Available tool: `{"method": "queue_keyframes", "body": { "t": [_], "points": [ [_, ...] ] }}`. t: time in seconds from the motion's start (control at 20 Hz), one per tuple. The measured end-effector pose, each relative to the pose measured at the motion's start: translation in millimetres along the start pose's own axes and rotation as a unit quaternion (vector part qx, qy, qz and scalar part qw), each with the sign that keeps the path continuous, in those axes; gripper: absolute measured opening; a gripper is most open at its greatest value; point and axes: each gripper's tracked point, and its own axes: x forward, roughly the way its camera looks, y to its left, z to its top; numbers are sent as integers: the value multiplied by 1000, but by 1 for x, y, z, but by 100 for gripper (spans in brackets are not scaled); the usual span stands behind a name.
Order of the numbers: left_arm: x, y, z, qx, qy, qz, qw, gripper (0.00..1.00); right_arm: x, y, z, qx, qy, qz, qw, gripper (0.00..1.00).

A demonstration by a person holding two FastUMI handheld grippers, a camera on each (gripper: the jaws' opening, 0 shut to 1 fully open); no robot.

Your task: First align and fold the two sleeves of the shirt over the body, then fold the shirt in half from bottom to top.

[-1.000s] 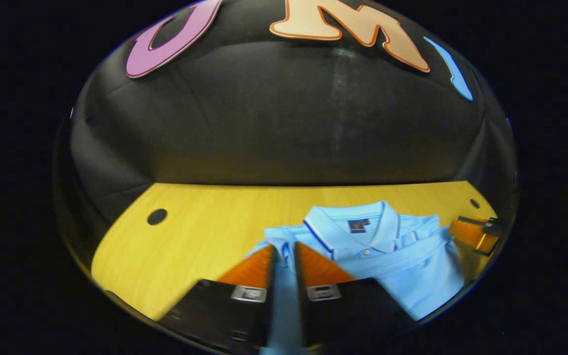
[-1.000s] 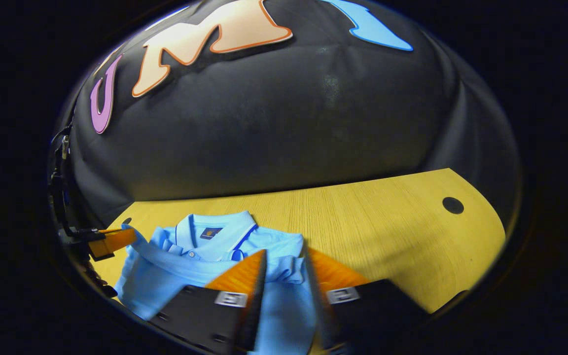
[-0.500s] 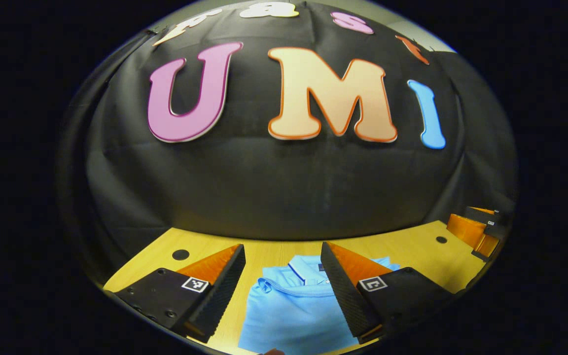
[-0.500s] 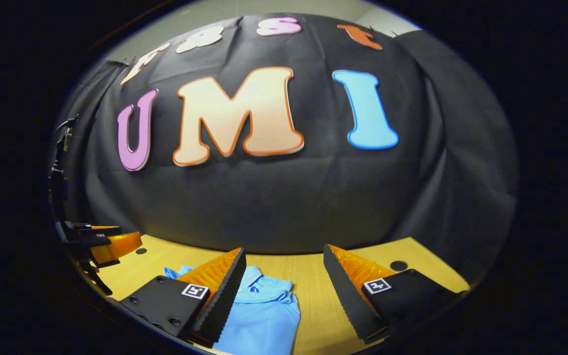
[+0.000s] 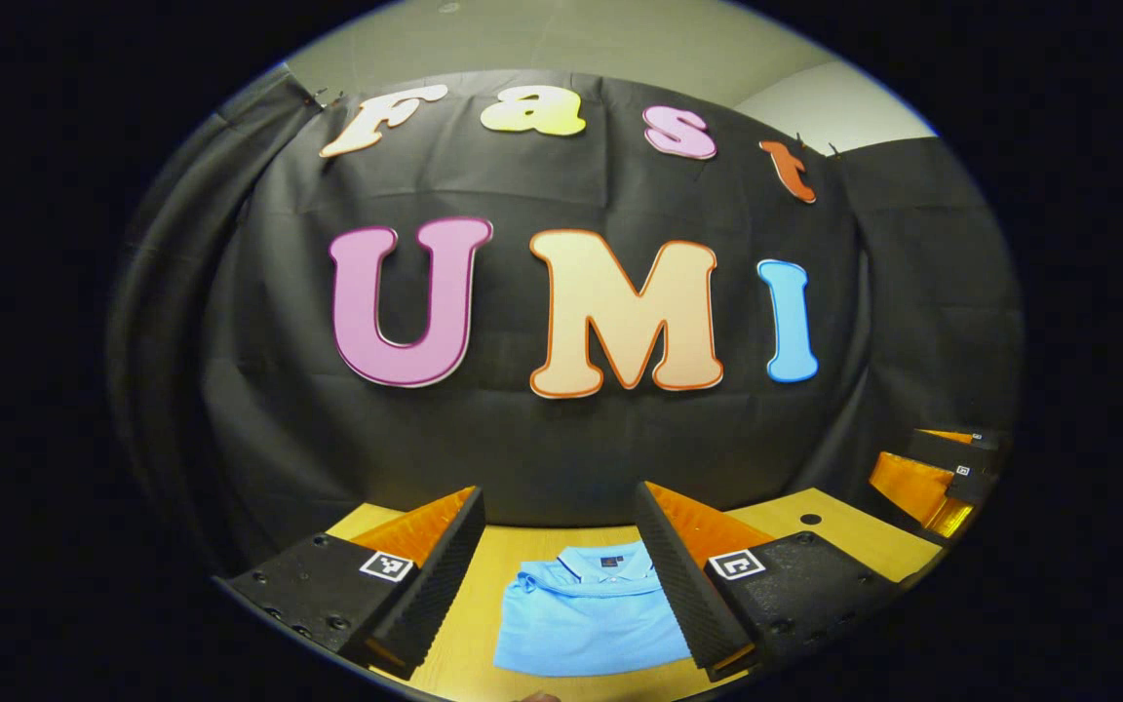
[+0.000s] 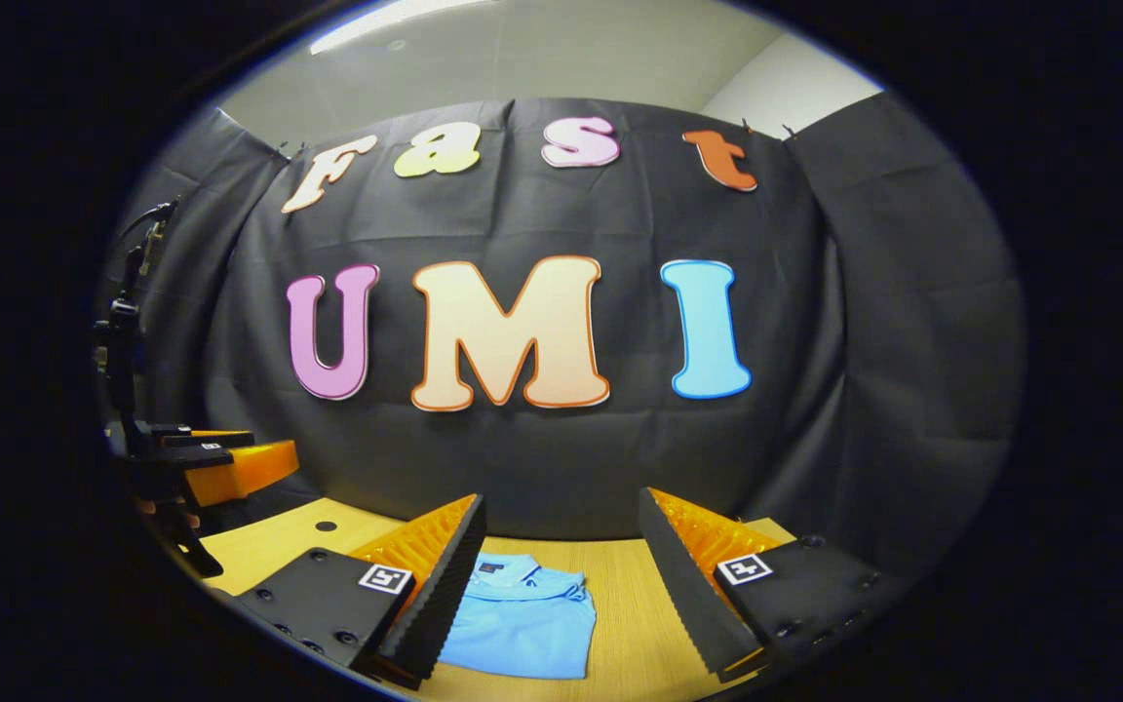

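Note:
A light blue polo shirt (image 5: 589,614) lies folded into a compact rectangle on the wooden table (image 5: 815,536), collar at the far side. In the left gripper view my left gripper (image 5: 558,517) hangs open above the table, and the shirt lies between its spread fingers, well below them. In the right gripper view the same shirt (image 6: 522,619) lies low and left of centre, partly behind one finger of my open right gripper (image 6: 561,522). Neither gripper holds anything. The right gripper (image 5: 927,478) appears at the far right of the left gripper view, the left gripper (image 6: 220,466) at the left edge of the right gripper view.
The yellow wooden table (image 6: 620,604) reaches back to the black cloth wall. Small round dark holes (image 5: 811,519) mark its surface near the back, another hole (image 6: 326,526) at the left.
Both grippers were shut on the shirt's edge one second ago; they have let go, opened wide, and lifted up and back. The shirt now lies folded in half on the table.

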Motion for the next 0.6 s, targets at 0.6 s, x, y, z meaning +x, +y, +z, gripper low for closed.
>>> {"method": "queue_keyframes", "body": {
  "t": [0.6],
  "points": [
    [-116,25,41,6,-38,19,999,93,-101,33,50,5,-37,10,999,95]
  ]
}}
